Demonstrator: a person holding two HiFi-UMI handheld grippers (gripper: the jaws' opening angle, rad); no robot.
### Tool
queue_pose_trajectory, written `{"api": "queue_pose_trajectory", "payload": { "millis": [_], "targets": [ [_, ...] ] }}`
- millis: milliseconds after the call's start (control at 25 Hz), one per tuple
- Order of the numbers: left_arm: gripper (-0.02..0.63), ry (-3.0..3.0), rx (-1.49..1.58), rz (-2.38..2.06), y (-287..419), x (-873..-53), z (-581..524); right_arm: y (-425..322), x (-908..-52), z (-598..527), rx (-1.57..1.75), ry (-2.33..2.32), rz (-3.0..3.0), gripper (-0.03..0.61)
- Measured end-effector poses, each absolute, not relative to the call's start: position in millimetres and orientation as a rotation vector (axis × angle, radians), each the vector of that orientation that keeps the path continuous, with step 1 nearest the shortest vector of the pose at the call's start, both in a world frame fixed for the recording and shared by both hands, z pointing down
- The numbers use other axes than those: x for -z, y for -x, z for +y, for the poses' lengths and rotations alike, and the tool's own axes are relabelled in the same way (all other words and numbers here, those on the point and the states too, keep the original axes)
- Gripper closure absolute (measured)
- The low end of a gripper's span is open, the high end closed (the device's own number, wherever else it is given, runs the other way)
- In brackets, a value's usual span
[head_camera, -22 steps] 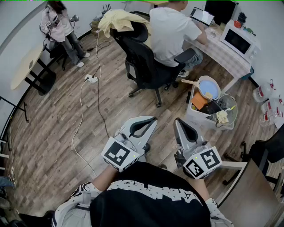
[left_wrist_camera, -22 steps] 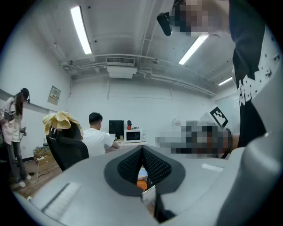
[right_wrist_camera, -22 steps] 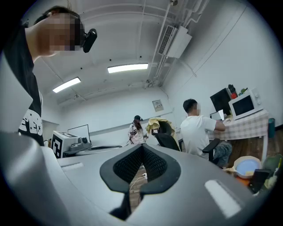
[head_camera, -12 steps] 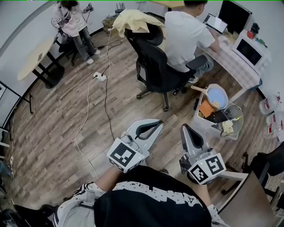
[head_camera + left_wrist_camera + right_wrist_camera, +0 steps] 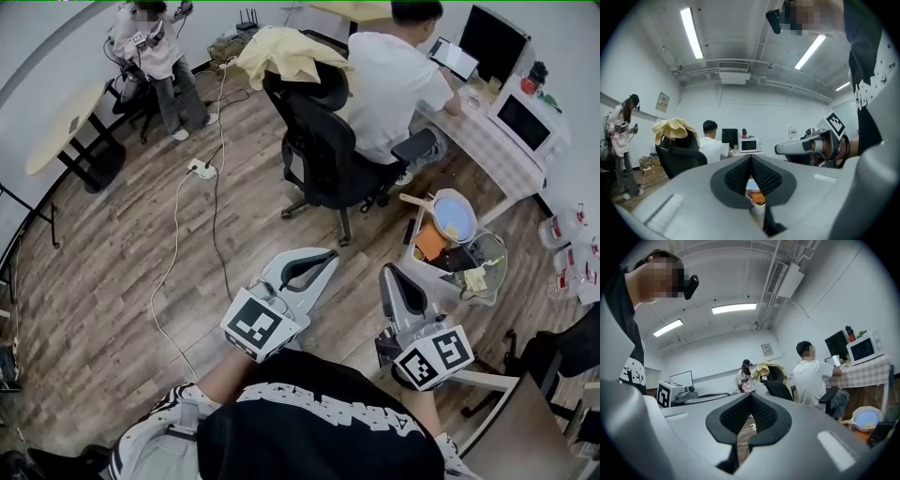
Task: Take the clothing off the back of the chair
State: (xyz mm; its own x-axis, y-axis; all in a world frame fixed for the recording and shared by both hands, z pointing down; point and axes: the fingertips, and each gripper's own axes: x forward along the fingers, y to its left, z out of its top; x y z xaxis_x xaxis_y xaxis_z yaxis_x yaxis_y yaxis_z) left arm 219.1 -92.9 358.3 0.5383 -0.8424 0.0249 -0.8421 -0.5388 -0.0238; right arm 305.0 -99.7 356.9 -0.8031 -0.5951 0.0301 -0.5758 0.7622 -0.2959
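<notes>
Approach phase here: left gripper (image 5: 326, 254) and right gripper (image 5: 387, 271) both pressed together on nothing, level by the body, yellow garment (image 5: 281, 52) draped over the black office chair (image 5: 323, 141) back well ahead, so next I'd say close in and open a jaw.

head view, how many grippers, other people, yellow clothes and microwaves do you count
grippers: 2, left gripper and right gripper
other people: 2, seated person and standing person
yellow clothing: 1
microwave: 1
total: 6
</notes>
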Motion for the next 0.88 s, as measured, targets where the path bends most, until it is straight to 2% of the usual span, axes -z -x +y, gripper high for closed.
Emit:
{"api": "queue_pose_trajectory", "payload": {
  "millis": [880],
  "targets": [
    [0.612,2.742,0.027,1.514,-107.9,-355.7,-173.6,-193.1,-349.7,-184.7,0.430,0.943,2.914,0.549]
  ]
}}
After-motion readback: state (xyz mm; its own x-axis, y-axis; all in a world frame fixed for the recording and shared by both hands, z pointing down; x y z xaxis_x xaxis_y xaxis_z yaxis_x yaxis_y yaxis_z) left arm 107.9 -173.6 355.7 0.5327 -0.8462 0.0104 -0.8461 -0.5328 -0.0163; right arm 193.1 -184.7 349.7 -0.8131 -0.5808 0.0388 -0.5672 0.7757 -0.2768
